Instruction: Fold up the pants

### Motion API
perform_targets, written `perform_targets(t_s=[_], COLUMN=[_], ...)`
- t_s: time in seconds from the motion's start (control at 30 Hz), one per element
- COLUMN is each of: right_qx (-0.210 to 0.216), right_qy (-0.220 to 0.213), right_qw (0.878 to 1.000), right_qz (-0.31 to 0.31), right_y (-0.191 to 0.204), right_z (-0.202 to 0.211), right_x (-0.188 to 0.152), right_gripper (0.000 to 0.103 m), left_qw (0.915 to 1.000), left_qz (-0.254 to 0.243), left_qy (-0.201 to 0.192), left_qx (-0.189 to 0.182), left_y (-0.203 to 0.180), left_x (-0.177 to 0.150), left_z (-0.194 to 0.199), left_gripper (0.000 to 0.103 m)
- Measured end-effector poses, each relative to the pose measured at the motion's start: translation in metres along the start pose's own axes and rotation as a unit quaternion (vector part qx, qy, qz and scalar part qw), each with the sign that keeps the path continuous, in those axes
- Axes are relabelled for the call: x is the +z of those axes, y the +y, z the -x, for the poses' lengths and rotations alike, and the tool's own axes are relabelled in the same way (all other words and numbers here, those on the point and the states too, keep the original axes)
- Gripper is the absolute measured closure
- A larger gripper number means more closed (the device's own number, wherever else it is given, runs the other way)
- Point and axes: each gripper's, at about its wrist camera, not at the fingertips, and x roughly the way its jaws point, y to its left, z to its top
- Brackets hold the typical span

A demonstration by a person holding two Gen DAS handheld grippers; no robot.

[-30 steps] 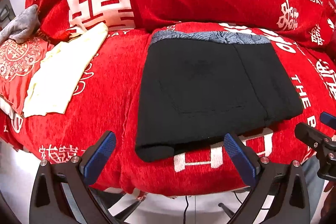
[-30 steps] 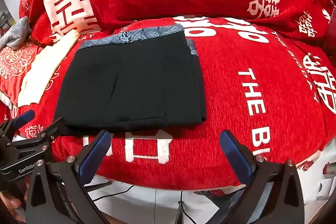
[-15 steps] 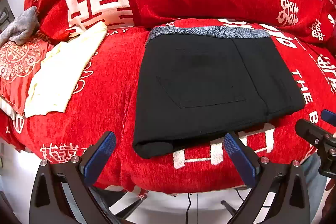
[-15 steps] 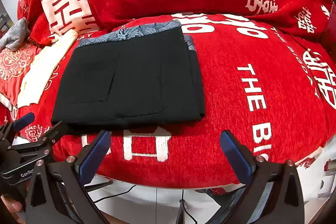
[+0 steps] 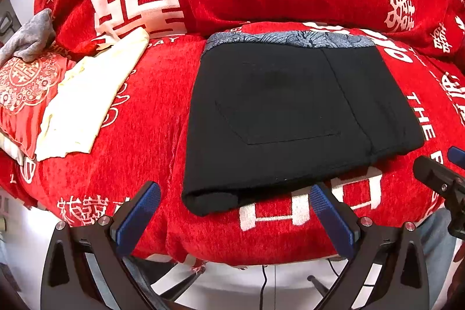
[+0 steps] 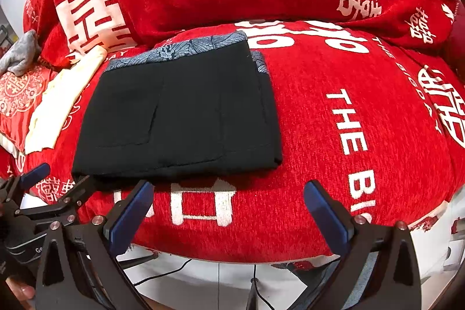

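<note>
Black pants [image 5: 290, 112] are seen folded into a compact rectangle on a red sofa cover [image 5: 151, 112] printed with white characters and lettering. A grey-blue patterned waistband [image 5: 287, 37] is turned toward the backrest, and the thick folded edge is laid along the front of the seat. A back pocket outline is visible on the top layer. The left gripper [image 5: 232, 211] is held just in front of the near folded edge, its blue-padded fingers [image 5: 139, 211] spread wide with nothing between them. The right gripper [image 6: 229, 208] is likewise held agape and empty at the front of the seat, below the pants' right near corner. Neither gripper is in contact with the pants. A cream cloth [image 5: 87, 100] is spread on the seat to the left, well apart from the pants, and a grey cloth [image 5: 29, 37] is draped beyond it over a red cushion [image 5: 23, 89].
</note>
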Motion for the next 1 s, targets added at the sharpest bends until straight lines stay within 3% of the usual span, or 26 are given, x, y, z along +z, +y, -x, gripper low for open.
perform_targets(t_s=[1.0], right_qx=[0.000], right_qy=[0.006], right_qw=[1.000], right_qz=[0.003], right_y=[0.0010], right_z=[-0.0057], right_x=[0.0010], right_gripper=[0.000], left_qw=[1.0000], left_qz=[-0.002], left_qy=[0.004], left_qx=[-0.007], left_y=[-0.0028], left_x=[-0.0009], left_z=[-0.0044], left_gripper=[0.000])
